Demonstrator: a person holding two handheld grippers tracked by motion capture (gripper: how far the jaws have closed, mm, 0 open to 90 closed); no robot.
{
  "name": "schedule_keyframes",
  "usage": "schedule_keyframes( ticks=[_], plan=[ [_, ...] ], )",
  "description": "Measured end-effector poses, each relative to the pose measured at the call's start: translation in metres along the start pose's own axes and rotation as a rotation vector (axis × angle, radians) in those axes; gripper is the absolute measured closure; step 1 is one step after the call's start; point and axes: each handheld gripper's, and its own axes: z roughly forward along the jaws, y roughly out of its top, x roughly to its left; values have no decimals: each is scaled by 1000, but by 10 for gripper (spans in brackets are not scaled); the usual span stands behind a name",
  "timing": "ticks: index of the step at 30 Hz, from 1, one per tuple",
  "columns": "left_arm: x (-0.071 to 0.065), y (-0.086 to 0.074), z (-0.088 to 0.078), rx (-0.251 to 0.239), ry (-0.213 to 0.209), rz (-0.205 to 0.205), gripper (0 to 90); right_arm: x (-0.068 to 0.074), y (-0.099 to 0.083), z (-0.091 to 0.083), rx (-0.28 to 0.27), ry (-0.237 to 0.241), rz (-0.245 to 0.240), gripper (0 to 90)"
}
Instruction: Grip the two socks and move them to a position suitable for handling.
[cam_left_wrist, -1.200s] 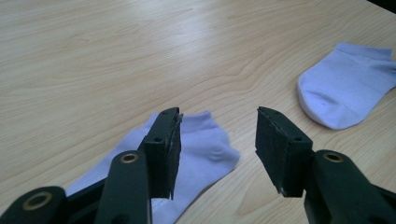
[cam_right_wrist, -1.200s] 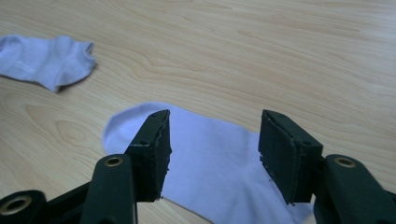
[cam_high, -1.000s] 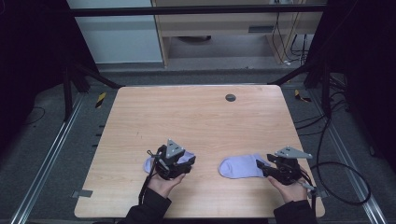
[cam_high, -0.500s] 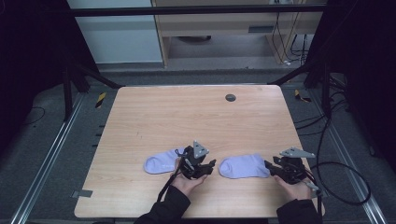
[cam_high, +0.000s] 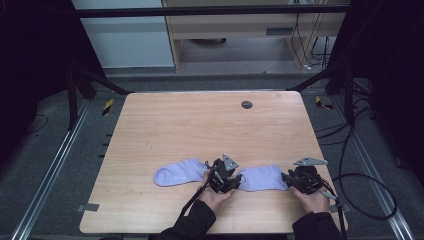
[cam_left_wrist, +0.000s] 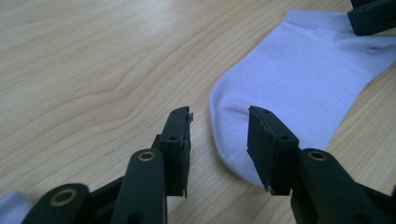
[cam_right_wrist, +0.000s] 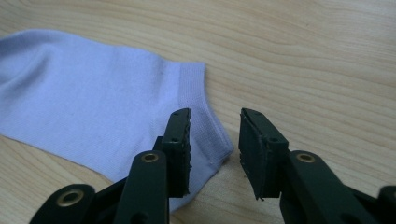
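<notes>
Two lavender ankle socks lie flat on the wooden table (cam_high: 200, 125) near its front edge. The left sock (cam_high: 179, 173) lies free. My left gripper (cam_high: 237, 179) is at the toe of the right sock (cam_high: 262, 178). Its jaws have just been closing and stand open astride that toe (cam_left_wrist: 299, 79), with the left gripper (cam_left_wrist: 219, 126) low over the wood. My right gripper (cam_high: 286, 178) is at the same sock's cuff end. Its jaws have also been closing, and the right gripper (cam_right_wrist: 215, 128) is open around the corner of the cuff (cam_right_wrist: 196, 93).
A small dark round disc (cam_high: 246, 104) sits near the table's far edge. A black cable (cam_high: 365, 185) loops on the floor at the right. Metal frame rails (cam_high: 50, 170) run along the left side. The right gripper's jaw (cam_left_wrist: 373, 14) shows at the far end of the sock.
My left gripper has moved right, off the left sock to the toe of the right sock, leaving the left sock flat. The right gripper has sunk a little at the cuff.
</notes>
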Motion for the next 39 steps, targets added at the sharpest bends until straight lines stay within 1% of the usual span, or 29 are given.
schedule_keyframes(
  ticks=[1,2,3,4,6,7,8,9,10,11,12,13,16,18,19,20,21,23,24,25,26,28,29,30,31,32,37,39],
  plan=[
    [-1,0,2,9,3,2,608,0,0,0,0,0,0,664],
    [-2,-1,5,28,-3,1,642,0,0,2,12,-8,-6,690],
    [-2,-1,5,28,-3,1,663,0,0,2,12,-8,-6,690],
    [-3,-1,7,36,-4,2,684,0,-1,2,20,-10,-9,723],
    [-3,-1,8,43,-3,1,732,-1,-1,2,26,-3,-2,758],
    [-4,-2,9,43,-3,-3,732,-1,-1,2,26,-3,-2,758],
    [-5,-1,11,47,0,-2,781,-1,-1,3,26,0,-3,809],
    [-5,-1,11,48,-2,-5,802,0,0,2,26,4,0,838],
    [-5,-1,11,49,-6,-9,831,0,0,1,27,-5,-8,856],
    [-5,-1,11,49,-6,-9,859,0,0,1,27,-5,-8,856],
    [-4,-1,11,48,-10,-12,859,1,0,1,23,0,-6,860],
    [-3,0,10,52,-22,-16,884,1,0,-1,18,-1,-3,866],
    [-3,0,8,44,-29,-21,888,2,1,-4,6,5,-1,868],
    [-2,2,2,25,-38,-20,889,6,3,-11,-24,8,-3,869],
    [-2,2,2,25,-38,-20,890,6,3,-11,-24,8,-3,869],
    [-2,3,-4,10,-45,-18,890,9,4,-19,-52,15,-12,869],
    [-1,3,-7,4,-48,-15,890,10,5,-22,-62,20,-13,870],
    [0,4,-14,-2,-51,-10,890,13,6,-30,-88,34,-16,870],
    [0,4,-14,-2,-51,-10,890,16,6,-34,-99,40,-15,871],
    [0,5,-18,-6,-52,-12,890,16,6,-34,-99,40,-15,871],
    [3,5,-25,-11,-53,-6,890,21,8,-41,-117,53,-21,871],
    [4,4,-32,-13,-59,1,890,27,9,-46,-132,67,-29,871],
    [4,4,-36,-17,-62,1,890,30,10,-48,-138,75,-37,871],
    [4,4,-36,-17,-62,1,890,30,10,-48,-138,75,-37,871],
    [5,4,-41,-13,-67,9,890,38,11,-51,-140,94,-43,871],
    [7,2,-49,-13,-67,22,889,40,11,-51,-142,103,-48,871],
    [16,-6,-67,-11,-71,27,889,59,14,-49,-136,150,-81,871],
    [20,-11,-73,-11,-73,26,889,67,15,-48,-131,169,-81,871]
  ],
)
